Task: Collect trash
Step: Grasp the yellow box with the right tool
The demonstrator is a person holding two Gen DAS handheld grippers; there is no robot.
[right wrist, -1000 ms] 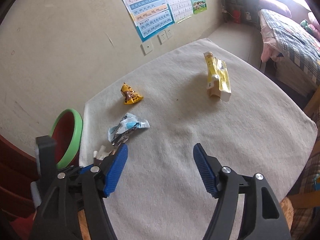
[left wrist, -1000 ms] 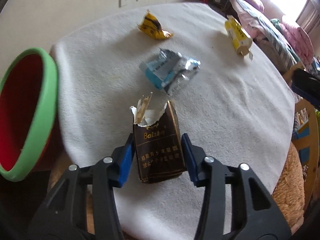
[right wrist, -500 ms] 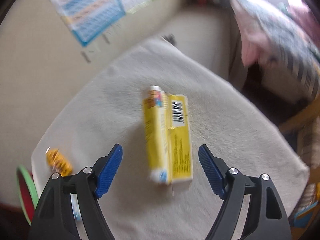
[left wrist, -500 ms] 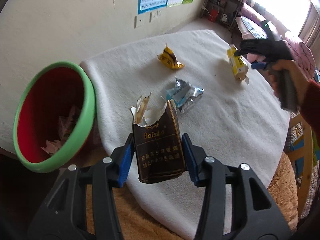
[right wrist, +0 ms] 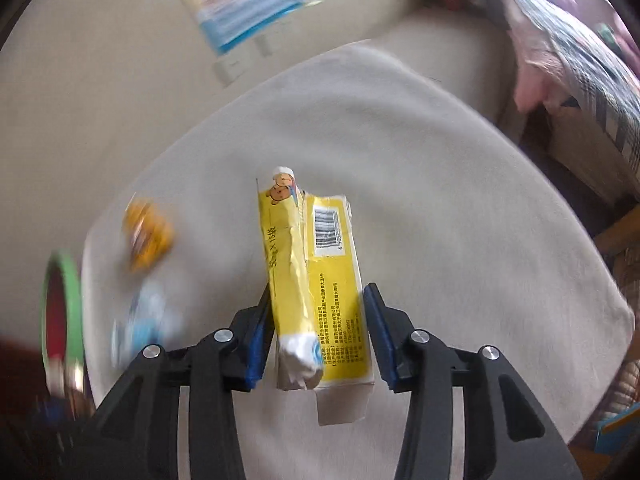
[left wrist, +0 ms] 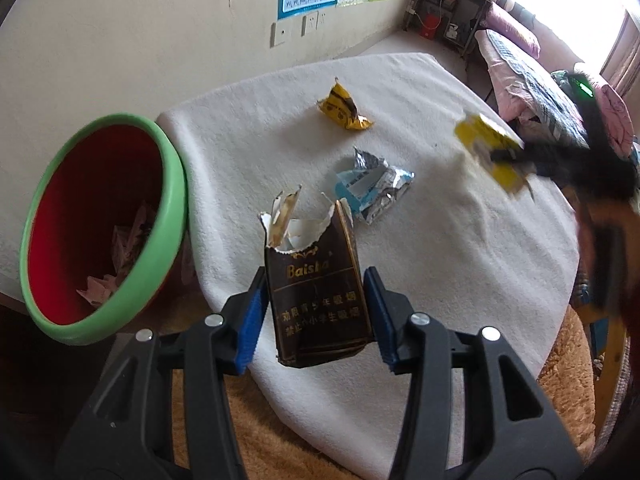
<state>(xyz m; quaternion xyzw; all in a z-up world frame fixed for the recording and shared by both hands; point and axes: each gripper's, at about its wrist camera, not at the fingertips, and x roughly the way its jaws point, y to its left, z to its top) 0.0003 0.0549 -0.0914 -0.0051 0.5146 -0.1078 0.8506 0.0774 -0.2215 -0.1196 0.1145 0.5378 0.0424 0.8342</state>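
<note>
A: Left view: the left gripper (left wrist: 316,312) clamps the torn brown pack (left wrist: 316,292) at lower centre; the bin (left wrist: 104,224) sits at left. Next, carry it over and let go.

B: Right view: the right gripper (right wrist: 316,332) has just been closing around the yellow box (right wrist: 316,280) on the table (right wrist: 480,240); the left pad touches, the right one barely. Firm that grip, then lift.

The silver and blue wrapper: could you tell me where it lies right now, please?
In the left wrist view, the silver and blue wrapper lies mid-table on the white cloth, just below the small yellow wrapper and right of the bin.
</note>
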